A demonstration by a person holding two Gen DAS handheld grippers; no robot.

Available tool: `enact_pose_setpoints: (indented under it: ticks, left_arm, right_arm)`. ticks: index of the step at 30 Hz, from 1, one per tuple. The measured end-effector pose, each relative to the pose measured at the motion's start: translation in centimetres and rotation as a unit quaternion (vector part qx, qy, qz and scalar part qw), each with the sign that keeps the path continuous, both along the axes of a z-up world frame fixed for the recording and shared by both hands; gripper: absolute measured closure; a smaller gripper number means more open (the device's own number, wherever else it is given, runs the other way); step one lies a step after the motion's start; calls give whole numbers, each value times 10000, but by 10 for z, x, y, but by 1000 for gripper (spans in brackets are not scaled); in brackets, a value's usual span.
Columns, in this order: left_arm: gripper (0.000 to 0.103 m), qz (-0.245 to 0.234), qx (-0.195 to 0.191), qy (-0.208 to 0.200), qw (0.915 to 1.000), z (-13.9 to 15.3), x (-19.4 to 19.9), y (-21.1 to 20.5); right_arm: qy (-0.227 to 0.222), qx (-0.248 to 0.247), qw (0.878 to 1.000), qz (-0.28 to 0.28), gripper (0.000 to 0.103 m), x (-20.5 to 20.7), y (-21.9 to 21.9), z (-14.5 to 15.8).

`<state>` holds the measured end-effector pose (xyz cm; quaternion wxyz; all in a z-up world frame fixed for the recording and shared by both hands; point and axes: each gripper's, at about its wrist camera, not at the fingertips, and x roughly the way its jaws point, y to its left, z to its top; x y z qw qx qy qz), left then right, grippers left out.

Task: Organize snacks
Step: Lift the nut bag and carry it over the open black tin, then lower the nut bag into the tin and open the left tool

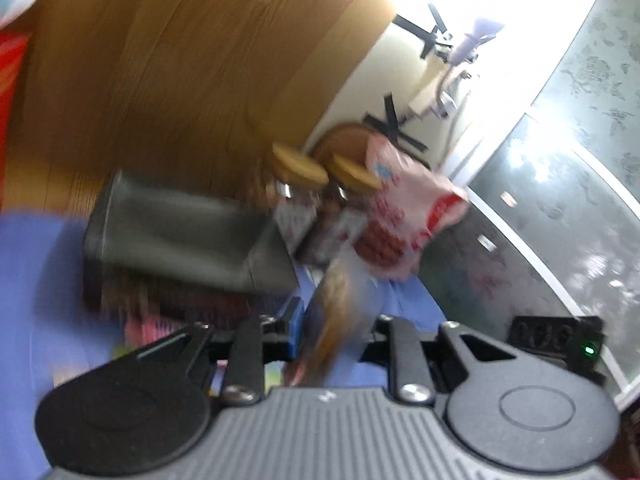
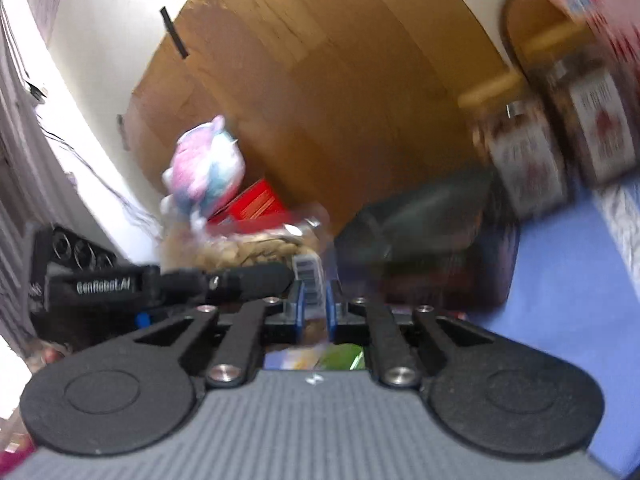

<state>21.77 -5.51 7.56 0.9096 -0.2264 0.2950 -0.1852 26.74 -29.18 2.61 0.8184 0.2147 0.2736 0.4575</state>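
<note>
- Left tongs (image 1: 336, 320) pinching clear snack bag (image 1: 334, 300), lifted above the blue desk (image 1: 24, 280).
- Right tongs (image 2: 312, 300) pinching the same bag's (image 2: 256, 252) labelled edge.
- Probably light, crinkly, slippery; contents crushable.
- Best held by sealed edges, just ahead of dark bin (image 1: 172, 232).

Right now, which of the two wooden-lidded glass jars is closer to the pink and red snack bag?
The right-hand wooden-lidded glass jar: in the left wrist view its lid meets the pink and red snack bag, while the other jar sits farther left, beside the dark grey bin.
</note>
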Motion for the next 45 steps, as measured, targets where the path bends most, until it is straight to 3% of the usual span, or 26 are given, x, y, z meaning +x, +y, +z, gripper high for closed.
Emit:
enact_pose_setpoints:
  ticks: [4, 8, 13, 16, 20, 23, 25, 27, 29, 32, 33, 38, 44, 45]
  left_arm:
    - [82, 156, 83, 86, 9998, -4, 62, 5]
    - [81, 754, 378, 395, 9957, -27, 92, 17]
    - [78, 1125, 446, 613, 9908, -46, 78, 39]
    - [71, 1190, 798, 650, 9875, -48, 70, 41]
    - [70, 1186, 1507, 525, 9800, -47, 61, 27]
    - [70, 1230, 1650, 651, 9764, -46, 56, 20]
    - [70, 1243, 1615, 886, 9750, -46, 52, 13]
    - [70, 1142, 1417, 1083, 9773, -46, 48, 9]
    - [70, 1119, 1328, 1076, 9789, -43, 44, 4]
    - [66, 1290, 1406, 685, 9792, -27, 32, 4]
    - [61, 1342, 1410, 652, 9787, -22, 29, 6]
    - [61, 1294, 1174, 692, 9822, -17, 18, 8]
    - [54, 692, 723, 1163, 9882, -46, 8, -12]
    - [48, 596, 610, 1260, 9884, -53, 8, -14]
  right_arm:
    - [-266, -402, 9984, -297, 87, 34, 20, -2]
    - [-250, -817, 9944, -618, 87, 53, 28, -19]
    - [-14, -848, 9941, -676, 87, 60, 14, -43]
    - [65, -715, 9955, -618, 87, 58, 11, -46]
    - [43, -550, 9955, -770, 83, 47, -3, -45]
    - [73, -363, 9958, -831, 81, 39, -17, -45]
    - [-4, -368, 9957, -854, 76, 30, -29, -45]
    - [-20, -404, 9948, -935, 65, 27, -36, -46]
    - [119, -376, 9946, -955, 64, 25, -46, -52]
    - [273, -369, 9942, -971, 64, 24, -52, -58]
    - [292, -381, 9940, -985, 64, 23, -54, -59]
    - [531, -232, 9939, -935, 64, 18, -60, -63]
    - [1054, -205, 9906, -845, 64, 8, -66, -82]
    - [1148, -181, 9900, -797, 64, 7, -66, -84]
